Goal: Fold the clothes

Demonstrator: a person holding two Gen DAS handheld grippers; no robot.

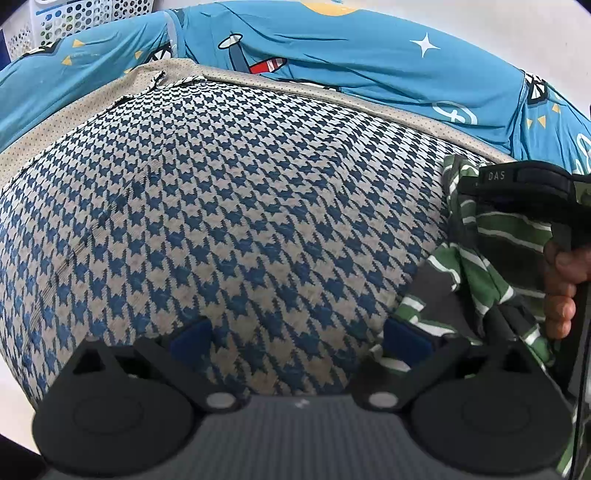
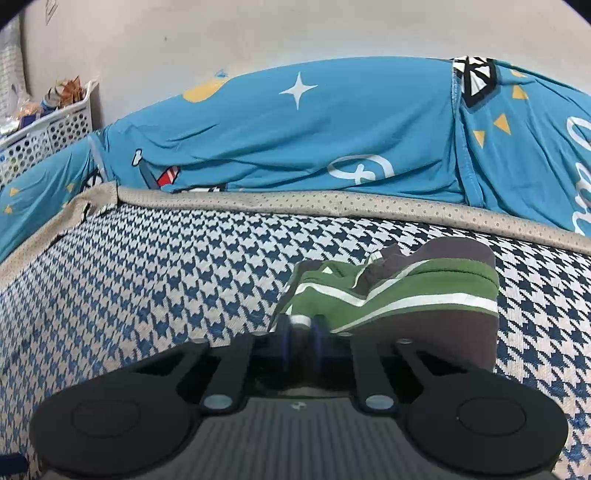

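Looking along the left gripper [image 1: 301, 338] first, its two blue-padded fingers [image 1: 192, 338] stand wide apart with nothing between them, hovering low over a blue-and-cream houndstooth cover [image 1: 229, 206] that fills most of the view. The right-hand pad sits just at the edge of a green, grey and white striped garment [image 1: 476, 266], which lies bunched on the cover at the right side. Above that heap the right gripper [image 1: 524, 184] comes in from the edge, a black body with the letters "DAS" printed pale on it, and a hand [image 1: 561, 284] curls around its handle. Beyond a beige dotted border [image 1: 332, 96] lies a bright blue sheet [image 1: 369, 48] printed with a white star, a small aeroplane and yellow triangles. A white perforated basket [image 1: 74, 18] shows in the top left corner.

From the right wrist view, the right gripper [image 2: 301, 339] has its fingers drawn close together, pinching a fold of the striped garment [image 2: 399, 291], whose rolled edge rises just ahead of the fingertips over the houndstooth cover [image 2: 147, 280]. The beige dotted border [image 2: 332, 205] runs across behind it, then the blue sheet [image 2: 295, 133], which carries looping white lettering at the far right, too cut off to read. The white basket [image 2: 51, 136], stuffed with odds and ends, stands against a pale wall [image 2: 221, 33].
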